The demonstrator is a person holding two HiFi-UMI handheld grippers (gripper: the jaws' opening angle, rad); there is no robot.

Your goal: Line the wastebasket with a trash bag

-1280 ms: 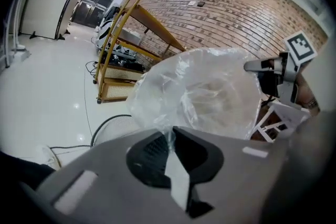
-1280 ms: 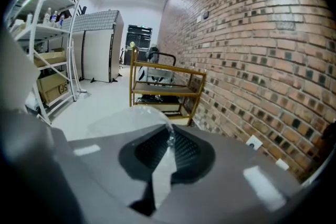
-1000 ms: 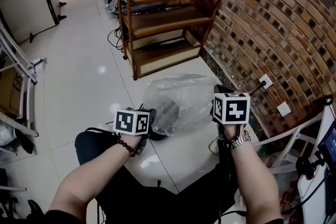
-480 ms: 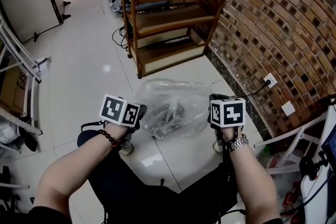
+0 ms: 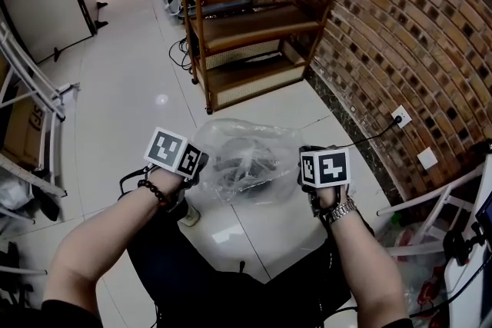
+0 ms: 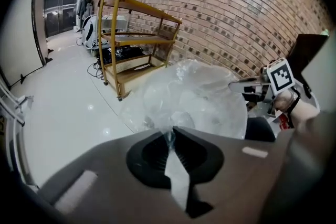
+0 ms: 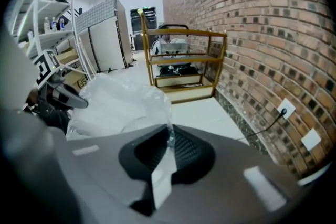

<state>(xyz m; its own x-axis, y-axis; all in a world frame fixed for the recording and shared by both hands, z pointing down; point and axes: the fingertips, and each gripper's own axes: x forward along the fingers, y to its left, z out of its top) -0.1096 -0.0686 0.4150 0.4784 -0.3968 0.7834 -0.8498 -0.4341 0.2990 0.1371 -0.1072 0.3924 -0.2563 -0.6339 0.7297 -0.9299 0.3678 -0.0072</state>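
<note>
- L gripper (image 6: 169,136) & R gripper (image 7: 169,140) each pinch trash bag (image 5: 254,142) rim.
- Vs a sec ago: L further out, R lower; mouth stretches wider, prob. ready for fitting.

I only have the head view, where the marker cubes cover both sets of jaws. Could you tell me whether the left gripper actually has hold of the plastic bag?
Observer: Yes. In the left gripper view, the left gripper has its jaws shut on a pinch of the clear trash bag film.
Operator: Thank you. Is the right one gripping it as well?
Observer: It is. The right gripper view shows the right gripper closed on a fold of the bag, with the rest of the film billowing out toward the left side of that picture.
</note>
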